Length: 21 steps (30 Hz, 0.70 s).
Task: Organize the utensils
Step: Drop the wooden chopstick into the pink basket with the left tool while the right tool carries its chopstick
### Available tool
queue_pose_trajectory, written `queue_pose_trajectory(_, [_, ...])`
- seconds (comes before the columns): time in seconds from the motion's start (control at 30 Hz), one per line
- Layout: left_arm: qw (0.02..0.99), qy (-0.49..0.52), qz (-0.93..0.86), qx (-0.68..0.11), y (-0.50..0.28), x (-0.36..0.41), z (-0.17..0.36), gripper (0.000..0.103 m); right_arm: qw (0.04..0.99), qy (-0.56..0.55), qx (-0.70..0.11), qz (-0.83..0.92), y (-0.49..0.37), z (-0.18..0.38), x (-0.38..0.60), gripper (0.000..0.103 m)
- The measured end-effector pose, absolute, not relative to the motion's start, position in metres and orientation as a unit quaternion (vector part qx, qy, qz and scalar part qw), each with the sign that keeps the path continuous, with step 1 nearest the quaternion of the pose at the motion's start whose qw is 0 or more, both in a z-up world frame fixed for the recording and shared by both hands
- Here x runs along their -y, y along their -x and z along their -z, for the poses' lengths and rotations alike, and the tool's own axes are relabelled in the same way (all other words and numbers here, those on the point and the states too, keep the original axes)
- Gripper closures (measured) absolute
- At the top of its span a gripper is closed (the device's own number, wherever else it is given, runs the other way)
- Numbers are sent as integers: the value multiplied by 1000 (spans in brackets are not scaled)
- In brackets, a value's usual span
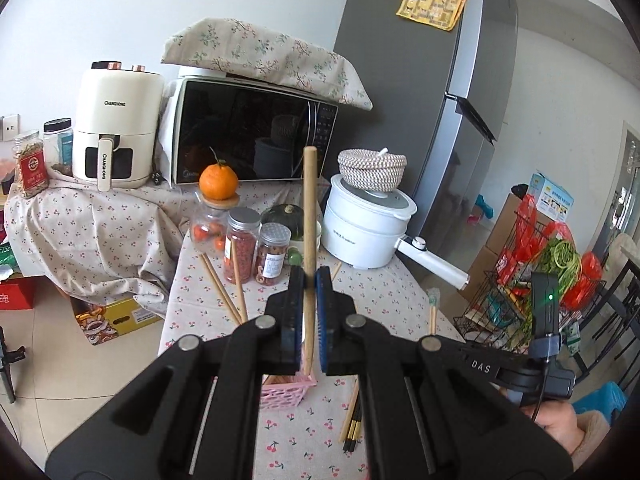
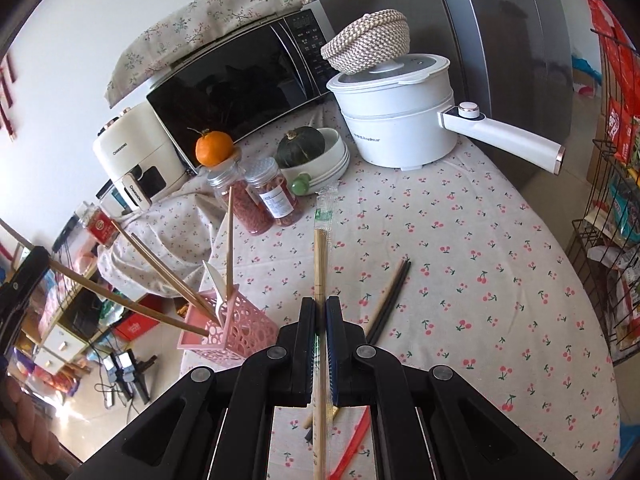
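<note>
My left gripper (image 1: 310, 276) is shut on a wooden utensil handle (image 1: 309, 208) that stands upright, its lower end down in the pink lattice holder (image 1: 286, 394). My right gripper (image 2: 320, 308) is shut on plastic-wrapped bamboo chopsticks (image 2: 320, 260), which point away over the table. The pink holder (image 2: 236, 332) sits at the table's left edge and holds several wooden chopsticks (image 2: 168, 276) and a white spoon (image 2: 216, 284). A dark pair of chopsticks (image 2: 390, 296) lies on the cloth to the right. More chopsticks (image 1: 352, 420) lie under my left gripper.
Spice jars (image 2: 272, 196), an orange (image 2: 214, 148), a bowl with a squash (image 2: 316, 156), a white electric pot (image 2: 400, 120) and a microwave (image 1: 252, 132) crowd the table's far side. A red utensil (image 2: 352, 448) lies near me. A wire rack (image 2: 608, 220) stands on the right.
</note>
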<state>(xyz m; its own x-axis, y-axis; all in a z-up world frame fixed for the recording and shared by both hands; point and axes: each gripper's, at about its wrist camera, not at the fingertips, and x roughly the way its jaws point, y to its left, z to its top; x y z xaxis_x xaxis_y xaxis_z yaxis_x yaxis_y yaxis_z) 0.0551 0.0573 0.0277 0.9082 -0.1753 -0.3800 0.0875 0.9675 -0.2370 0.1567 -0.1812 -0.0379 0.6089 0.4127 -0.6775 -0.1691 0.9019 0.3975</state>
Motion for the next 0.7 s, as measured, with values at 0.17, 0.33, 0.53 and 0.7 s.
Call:
queue_pose_trajectory(0.17, [967, 129, 44, -216, -73, -66, -12, 96, 884, -146, -413, -165, -158, 41, 178, 98])
queue_pose_trajectory(0.33, [952, 152, 42, -262, -97, -69, 12, 96, 885, -141, -410, -167, -157, 42, 174, 98])
queue_pose_trajectory(0.53, [924, 185, 40, -331, -117, -75, 38, 96, 893, -137, -395, -169, -153, 39, 169, 98])
queue_pose_trajectory(0.7, [923, 177, 43, -338, -127, -75, 44, 86, 901, -152, -365, -177, -150, 32, 163, 98])
